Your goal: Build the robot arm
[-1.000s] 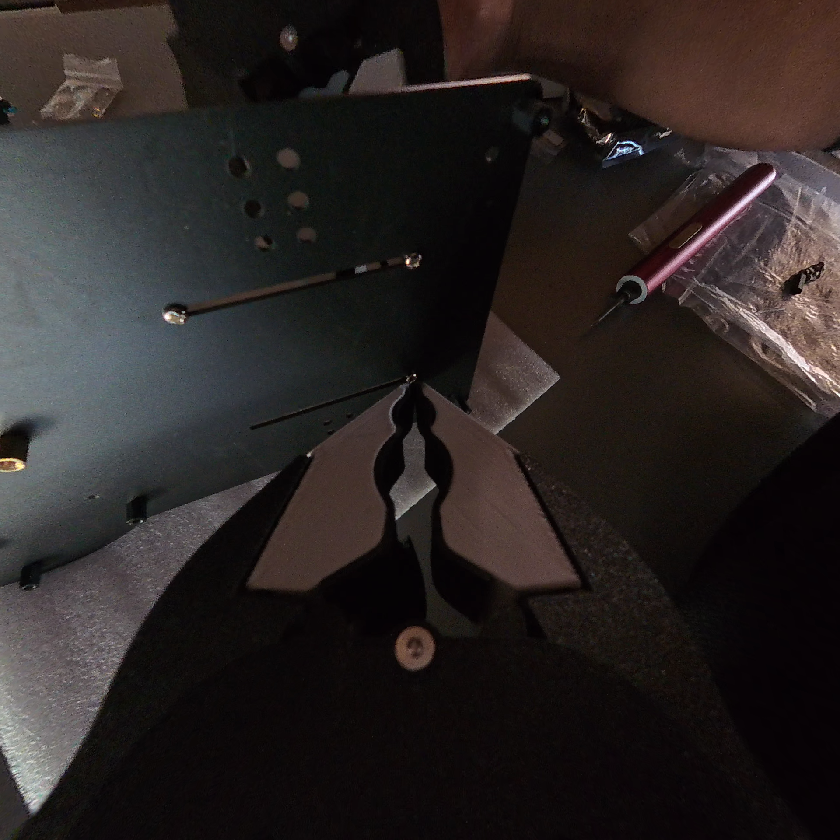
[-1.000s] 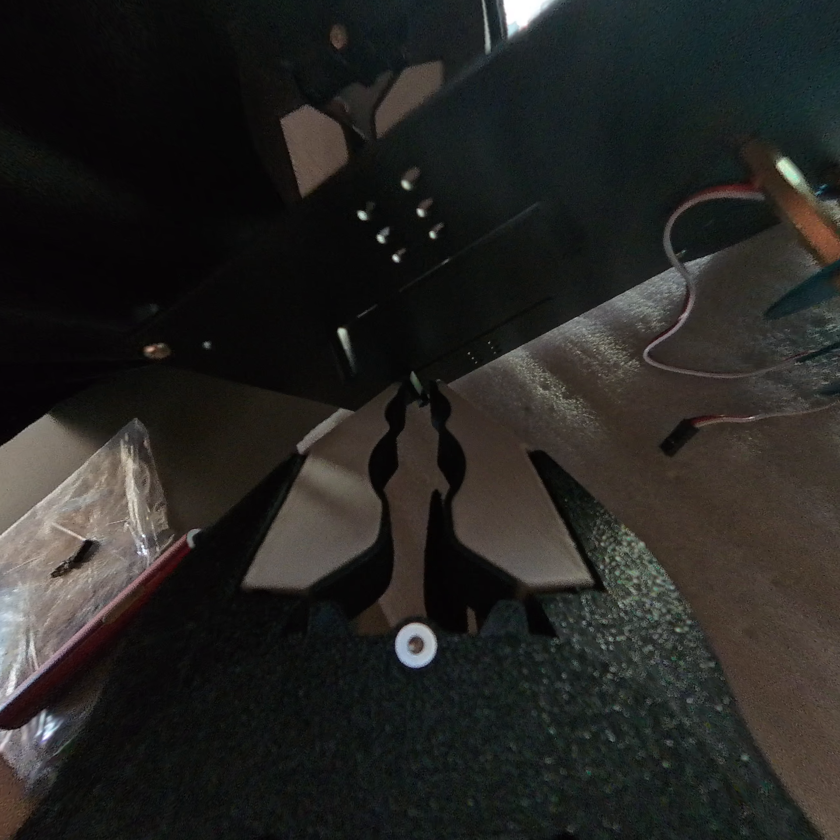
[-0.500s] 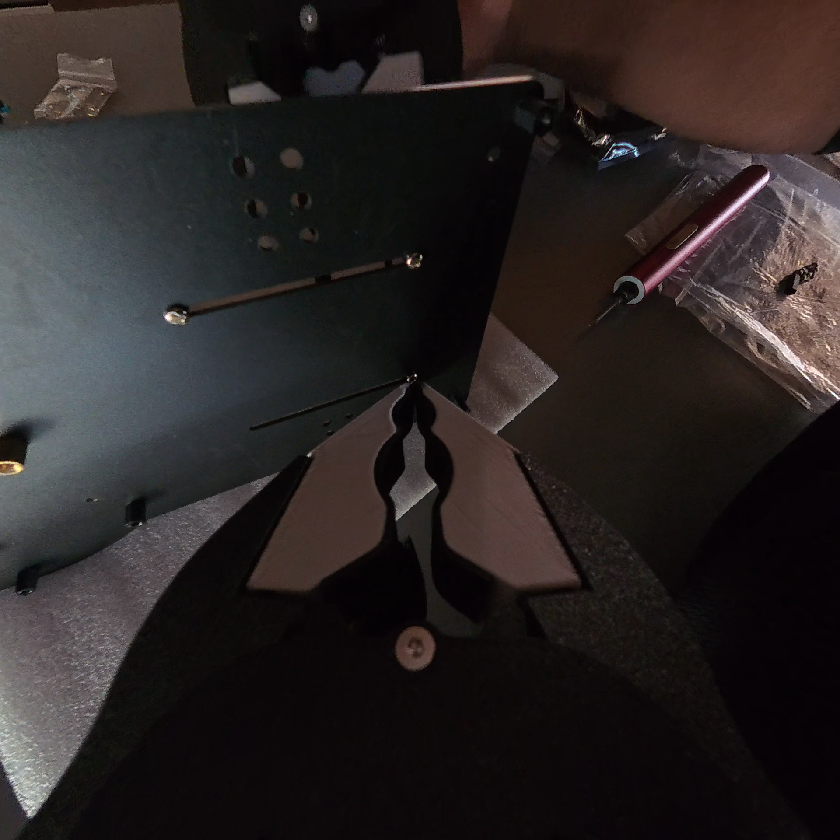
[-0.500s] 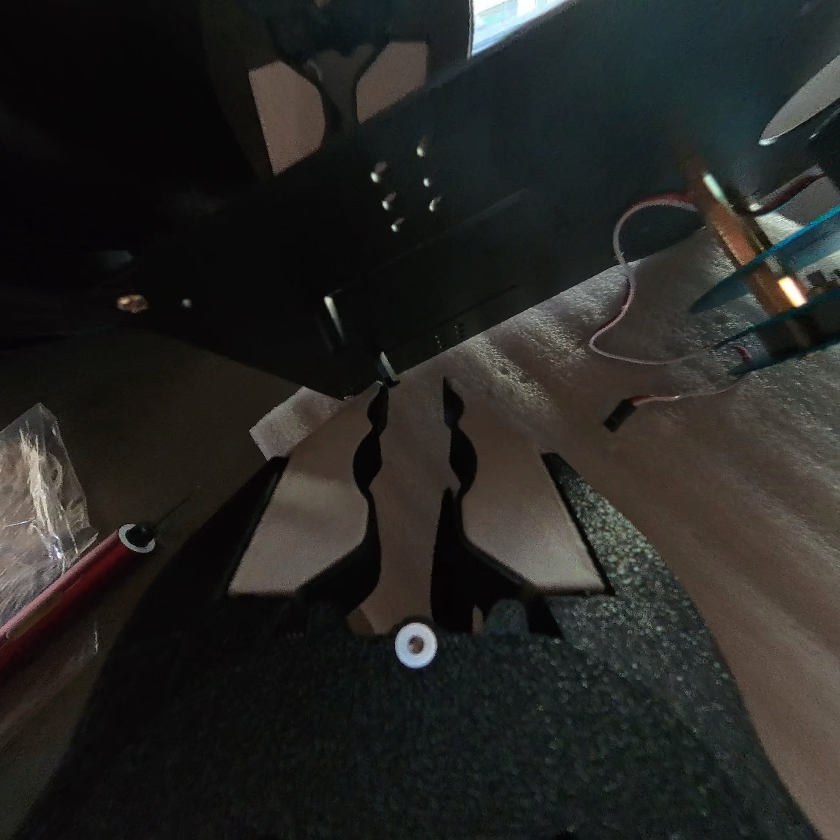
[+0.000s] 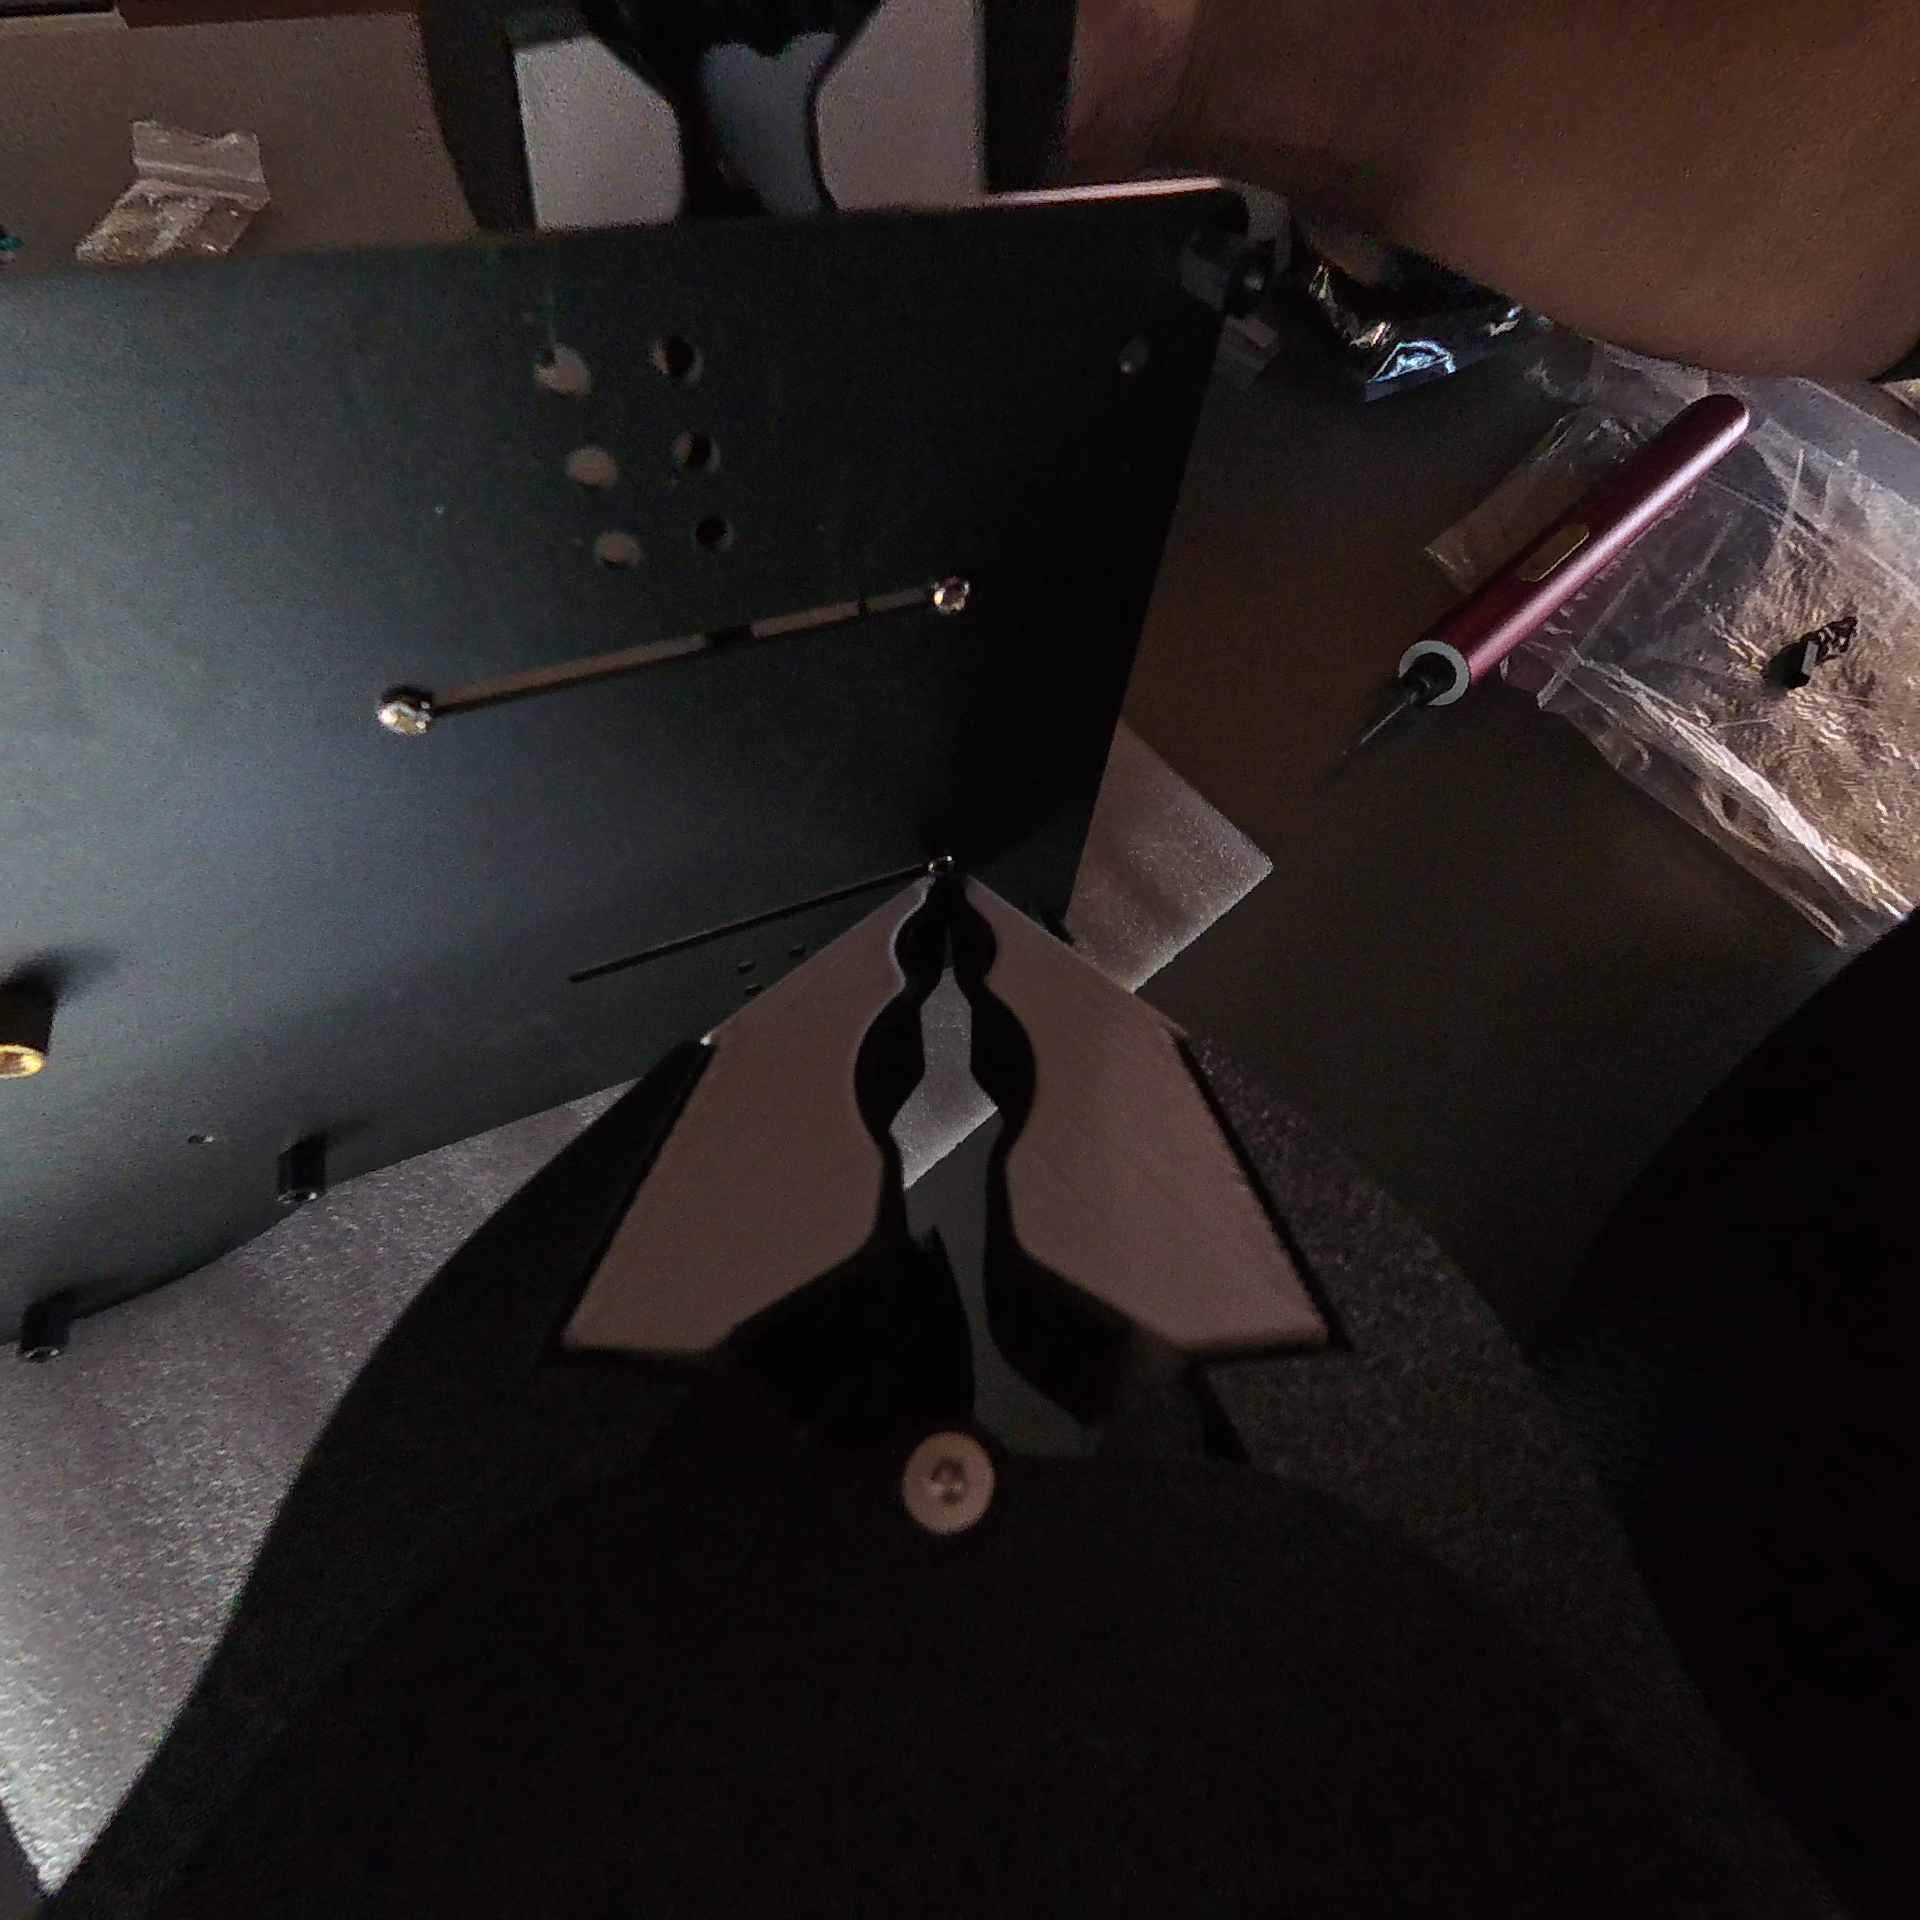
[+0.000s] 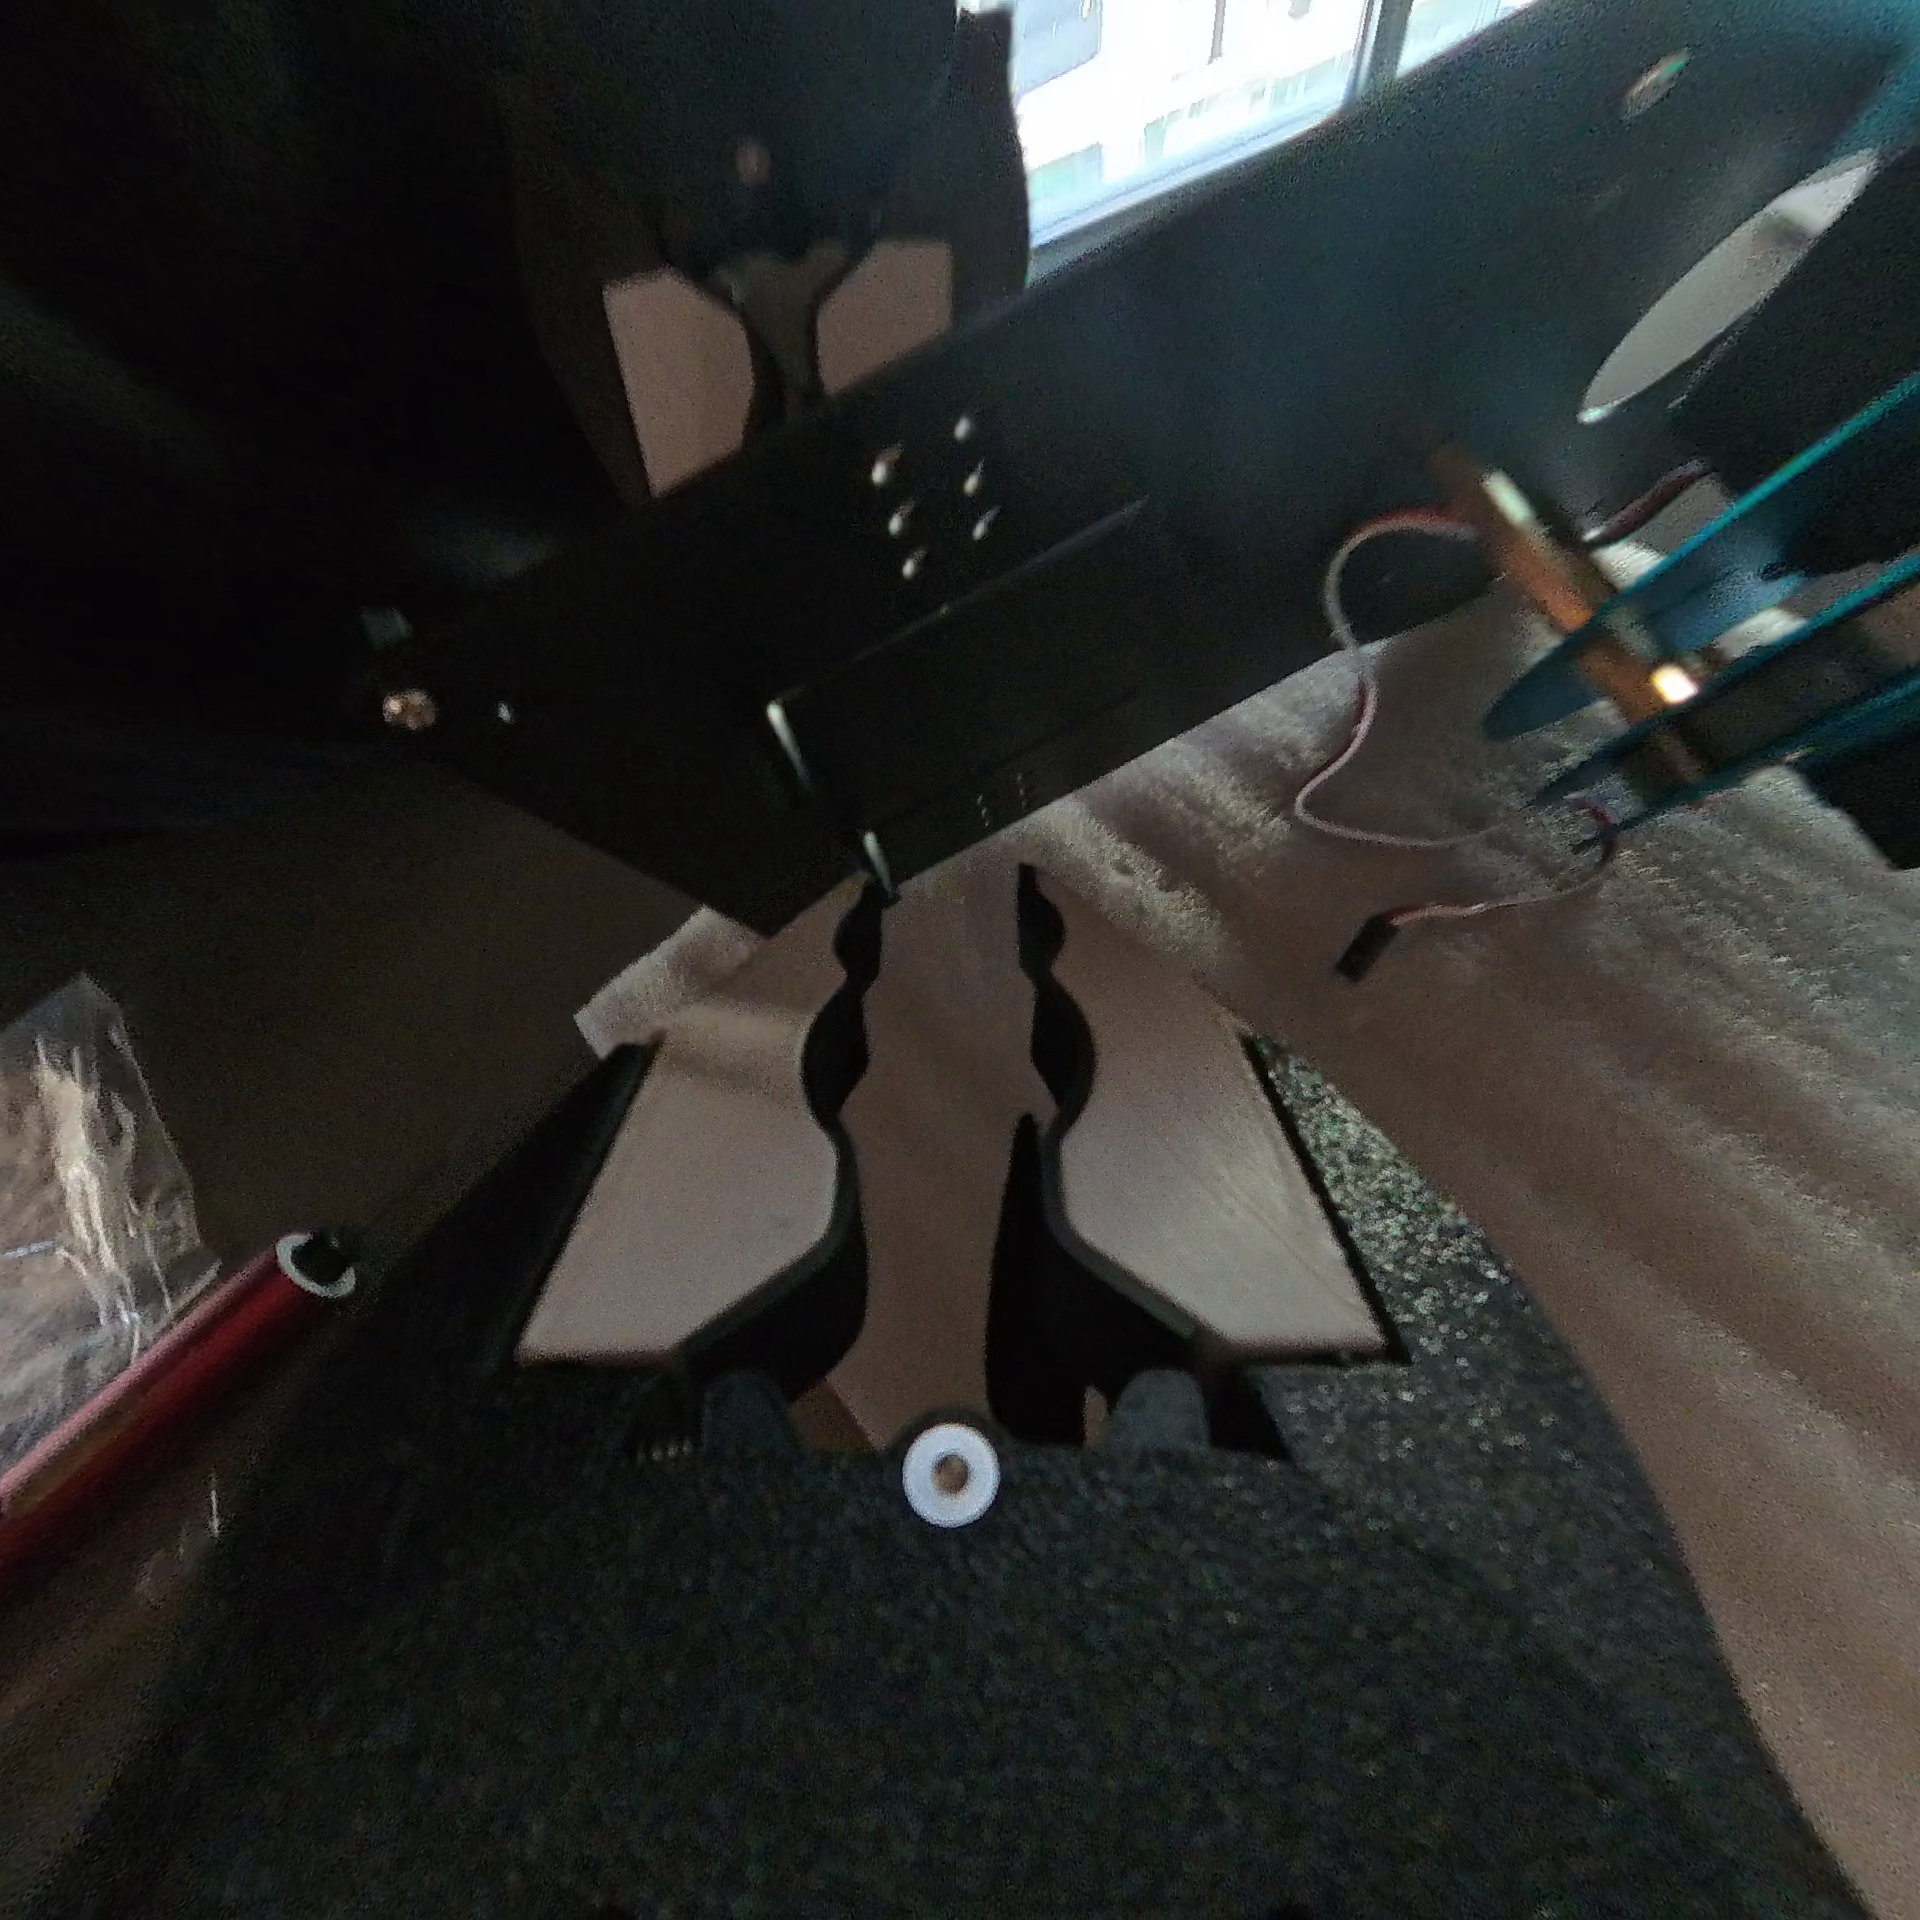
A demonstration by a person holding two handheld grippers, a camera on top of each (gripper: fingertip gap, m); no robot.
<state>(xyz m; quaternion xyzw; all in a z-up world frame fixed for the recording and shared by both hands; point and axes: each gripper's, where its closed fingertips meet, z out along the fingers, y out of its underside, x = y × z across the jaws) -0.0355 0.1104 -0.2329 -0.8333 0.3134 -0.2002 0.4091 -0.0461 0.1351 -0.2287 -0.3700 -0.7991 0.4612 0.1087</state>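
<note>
A black metal plate with round holes, slots and small screws stands tilted on edge over white foam. My left gripper is shut on the plate's near edge, close to its right corner, by a small screw. In the right wrist view the plate crosses the top. My right gripper is open and empty just below its lower corner, with the left fingertip close to the edge. The left gripper shows beyond the plate there. The right gripper shows above the plate in the left wrist view.
A red screwdriver lies beside a clear plastic bag on the dark table; both show at the left of the right wrist view. The foam sheet carries red-white wires and teal discs. A person's arm is at the top right. Both grippers' tips are close together, under 4 cm apart.
My right gripper, closed at the plate's lower edge a second ago, has opened and drawn back slightly. The left gripper has kept its grip and the plate has barely moved.
</note>
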